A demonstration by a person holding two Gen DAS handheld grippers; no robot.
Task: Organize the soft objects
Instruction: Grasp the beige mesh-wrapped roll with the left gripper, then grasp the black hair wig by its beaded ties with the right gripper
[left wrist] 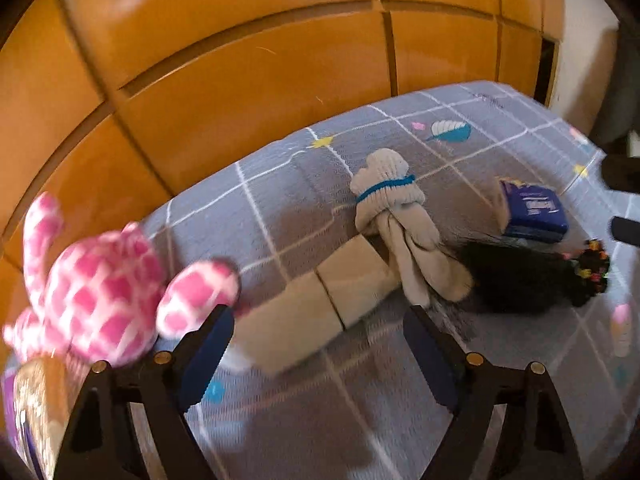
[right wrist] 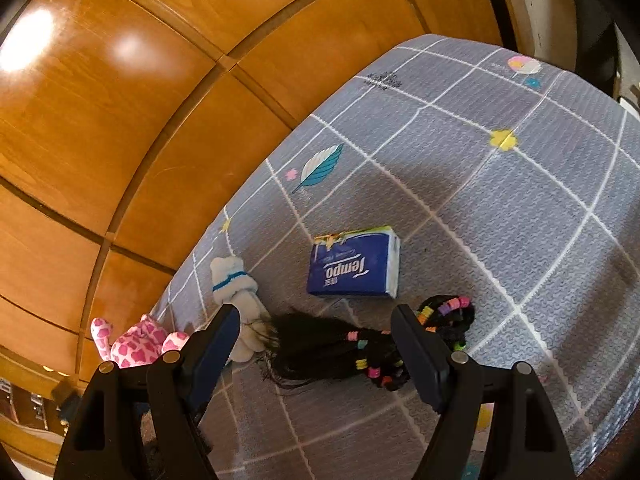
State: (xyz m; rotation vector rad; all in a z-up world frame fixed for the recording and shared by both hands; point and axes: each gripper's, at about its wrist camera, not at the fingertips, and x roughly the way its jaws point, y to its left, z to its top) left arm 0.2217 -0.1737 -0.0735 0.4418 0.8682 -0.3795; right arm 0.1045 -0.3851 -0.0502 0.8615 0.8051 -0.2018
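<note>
- Since everything on the grey checked mat (right wrist: pixel 520 208) is soft & light, nothing should resist a pinch; largest is the black hair bundle (right wrist: pixel 320 348), floppy w/ slippery strands, best taken at its beaded band end.
- Pink plush (left wrist: pixel 96 280), far left by the wood wall: squashy, grab the body.
- Tempo tissue pack (right wrist: pixel 354 266): crushable; take its narrow sides.
- Tied white sock (left wrist: pixel 390 196): grip at the knot.
- Left gripper (left wrist: pixel 316 344): fingers wide, empty, over tan blocks.
- Right gripper (right wrist: pixel 314 338): fingers wide, astride the hair, no contact seen.
</note>
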